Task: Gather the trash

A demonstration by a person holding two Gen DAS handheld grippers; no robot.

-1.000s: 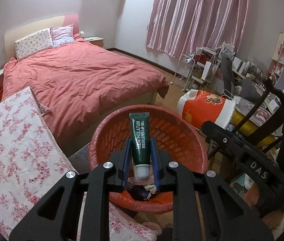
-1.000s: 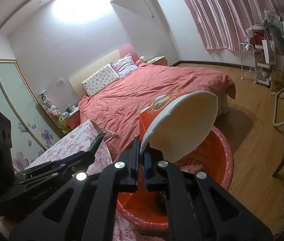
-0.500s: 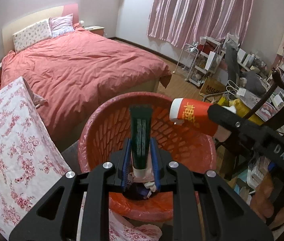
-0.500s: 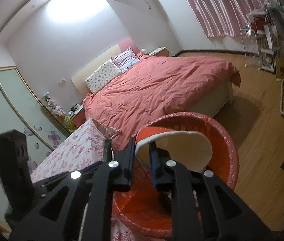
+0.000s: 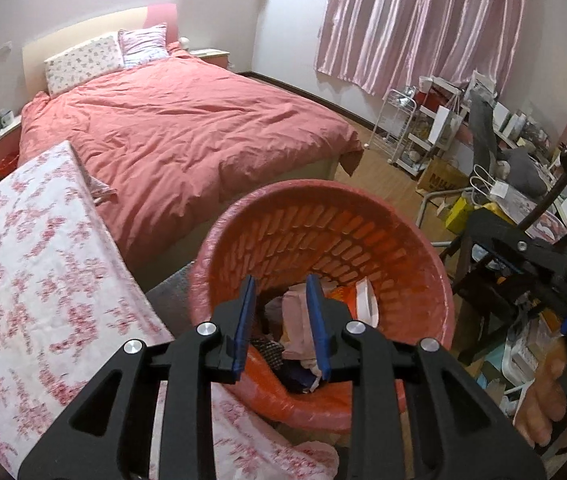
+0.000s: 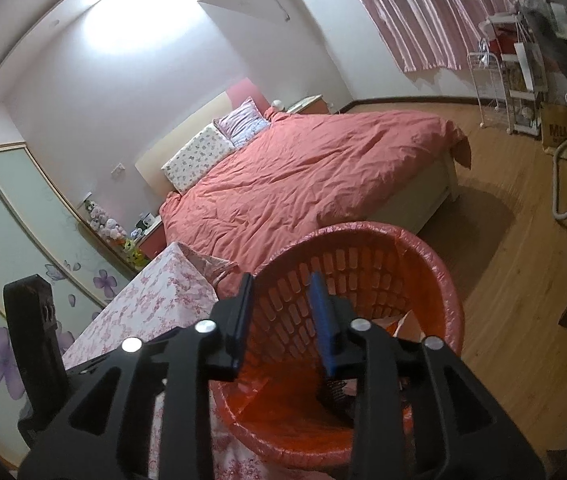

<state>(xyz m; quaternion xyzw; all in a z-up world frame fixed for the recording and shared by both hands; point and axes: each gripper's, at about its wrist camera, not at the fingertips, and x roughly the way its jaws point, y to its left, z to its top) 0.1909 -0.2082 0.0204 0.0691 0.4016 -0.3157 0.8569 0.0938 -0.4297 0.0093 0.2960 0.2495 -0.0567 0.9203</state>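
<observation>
Both sets of jaws are spreading with nothing between them: the left gripper point(image 5: 281, 320) and the right gripper point(image 6: 283, 320) hang low-centre over the orange bin point(image 5: 439, 280). The trash point(image 5: 303, 332) lies heaped in the bin's bottom, seemingly light, crumpled paper and wrappers; its heading is unclear. Likely easiest pinched at an edge.

My room is evenly lit from overhead, and the right wrist view has a blown-out glare patch on the wall point(image 6: 123, 36) near the ceiling. Both views bow strongly at the rims, with black corners. The bed point(image 6: 363, 160) casts a soft shadow on the floor point(image 6: 495, 216); edge detail smears.
</observation>
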